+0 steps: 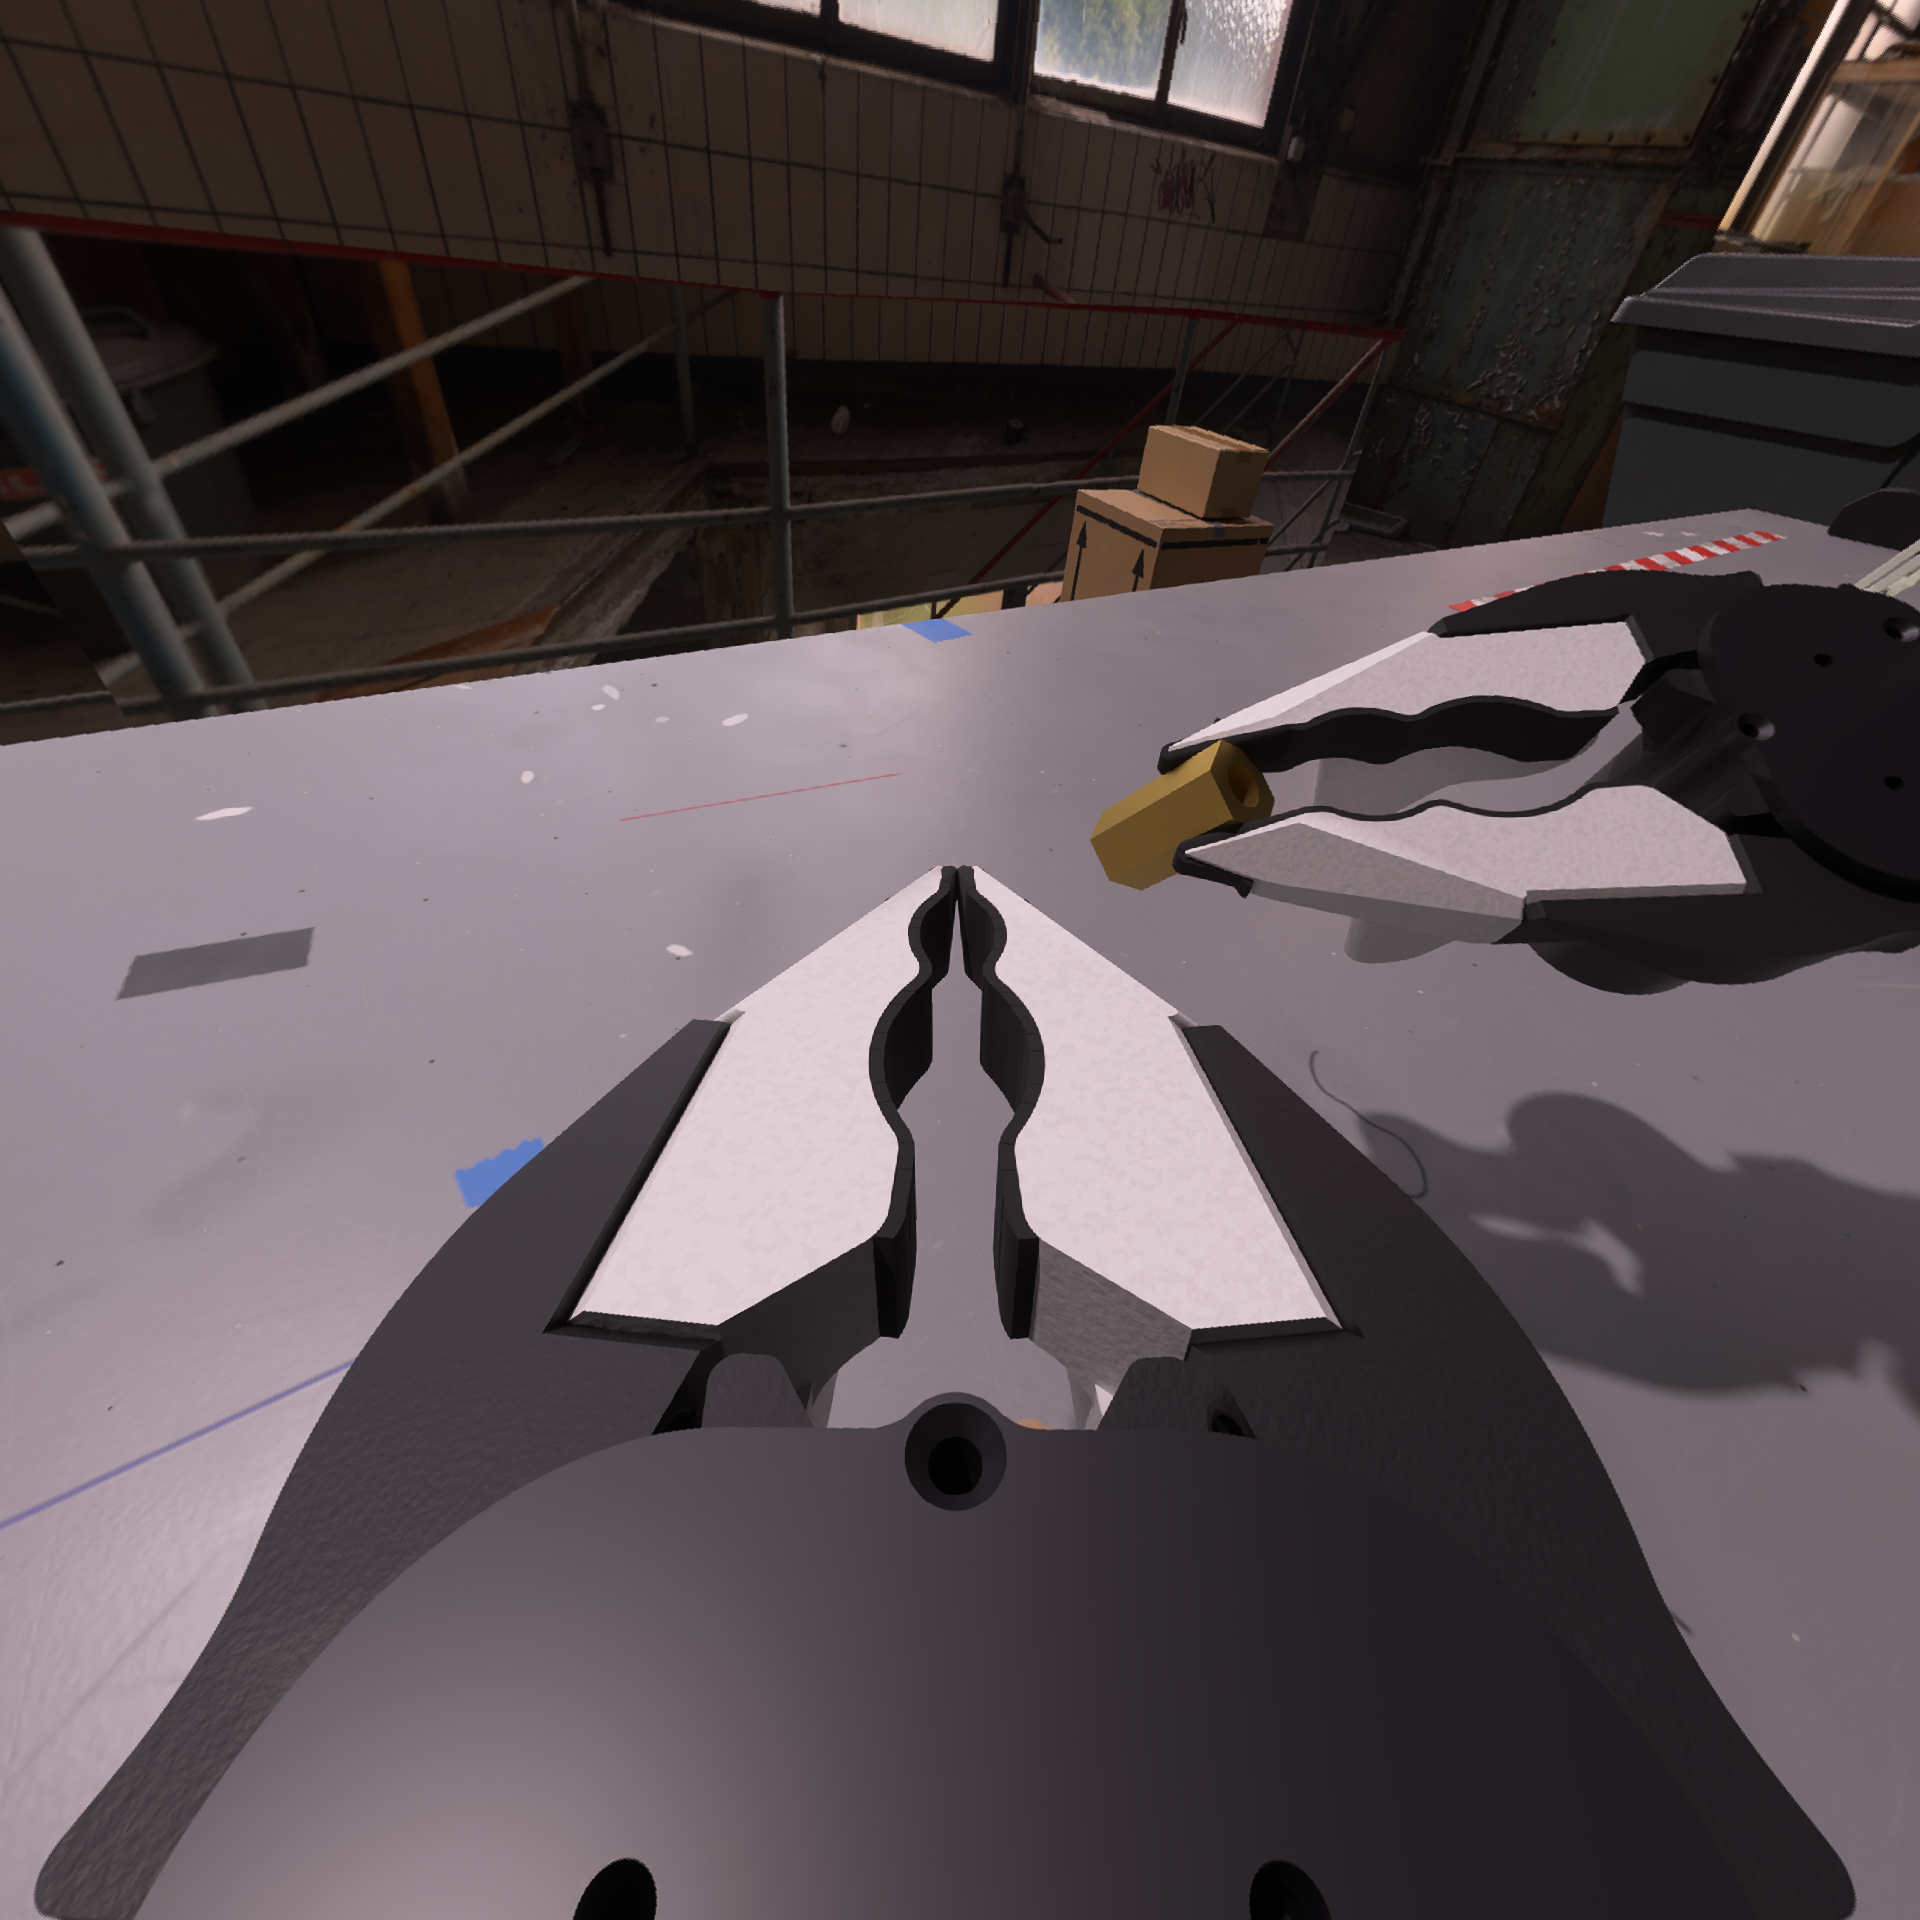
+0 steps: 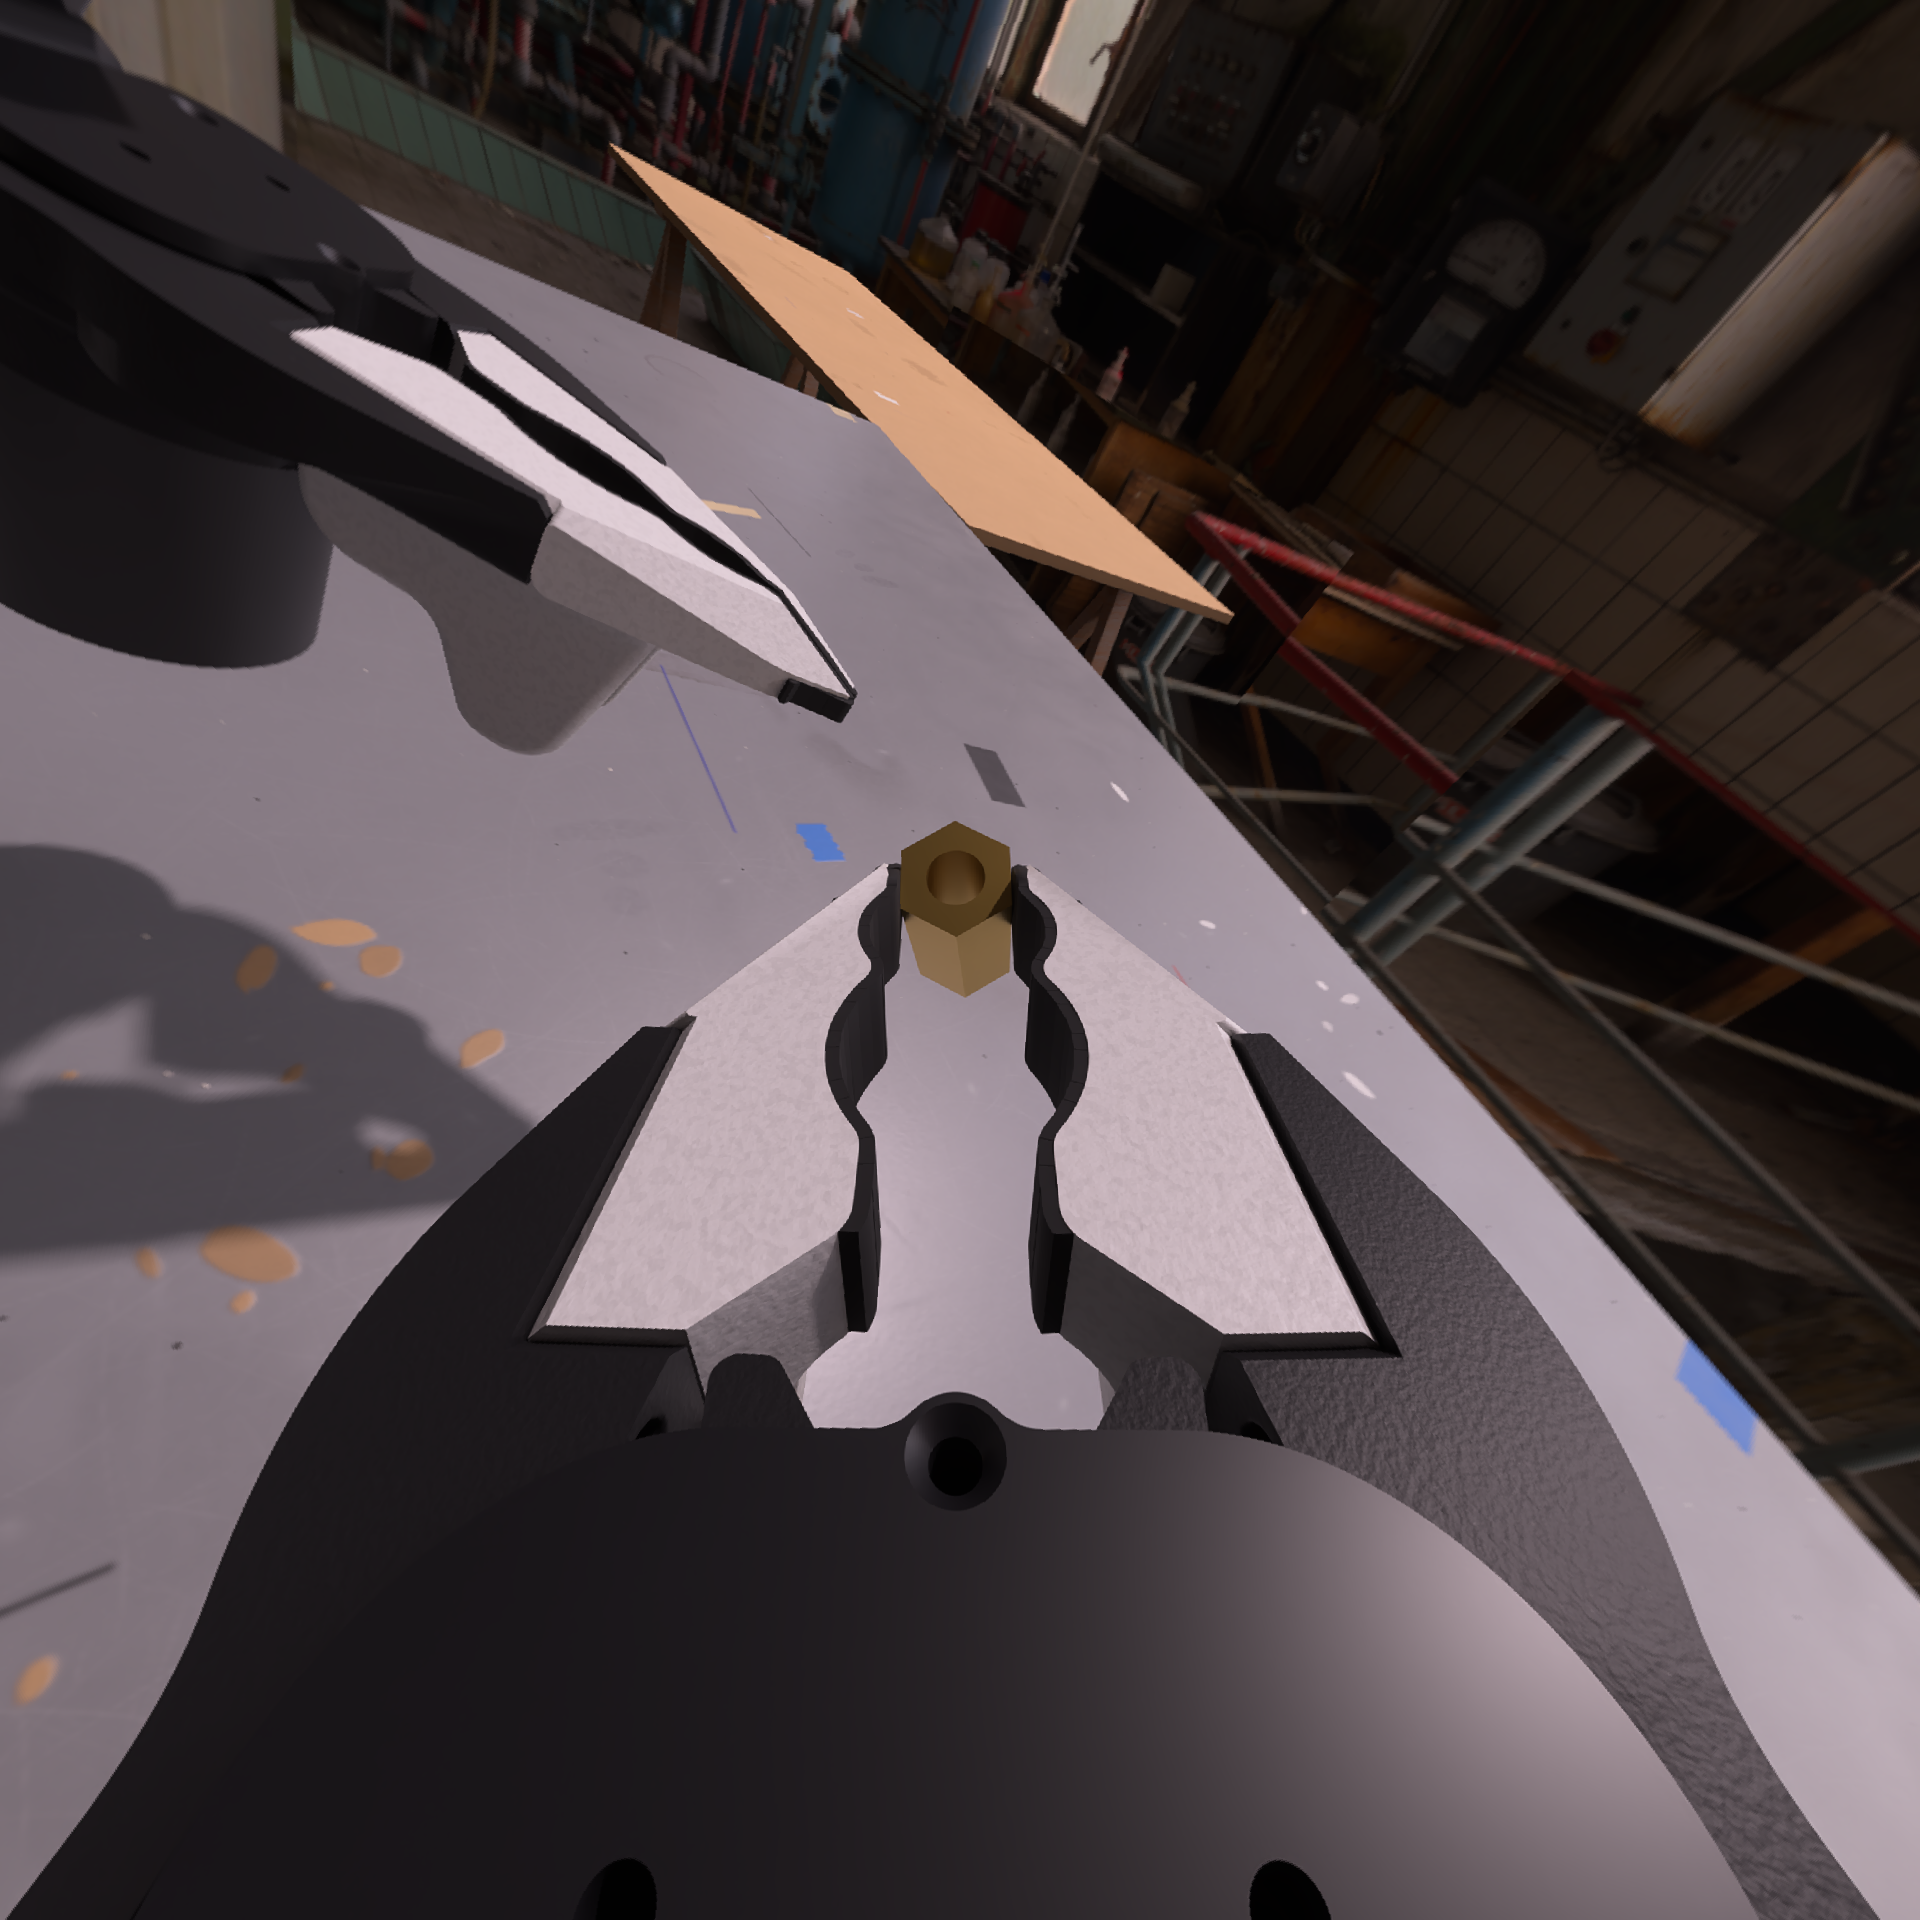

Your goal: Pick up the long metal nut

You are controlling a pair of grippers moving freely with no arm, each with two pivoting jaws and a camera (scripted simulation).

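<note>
The long metal nut [image 2: 956, 914] is a brass-coloured hexagonal piece with a bore through it. My right gripper [image 2: 954, 891] is shut on it at the fingertips and holds it above the grey table [image 2: 312, 790]. The same nut [image 1: 1174, 816] shows in the left wrist view, between the right gripper's [image 1: 1184, 810] fingertips, at the right. My left gripper [image 1: 956, 878] is shut and empty, its tips a short way left of and nearer than the nut. It also shows in the right wrist view [image 2: 821, 701] at upper left.
The grey table [image 1: 416, 883] has blue tape marks [image 1: 497, 1172], a dark patch [image 1: 216, 961] and paint flecks. Its far edge runs past metal railings [image 1: 779, 499]. Cardboard boxes [image 1: 1174, 520] and a grey bin [image 1: 1777, 395] stand beyond. A tan board [image 2: 914, 395] lies off the table's edge.
</note>
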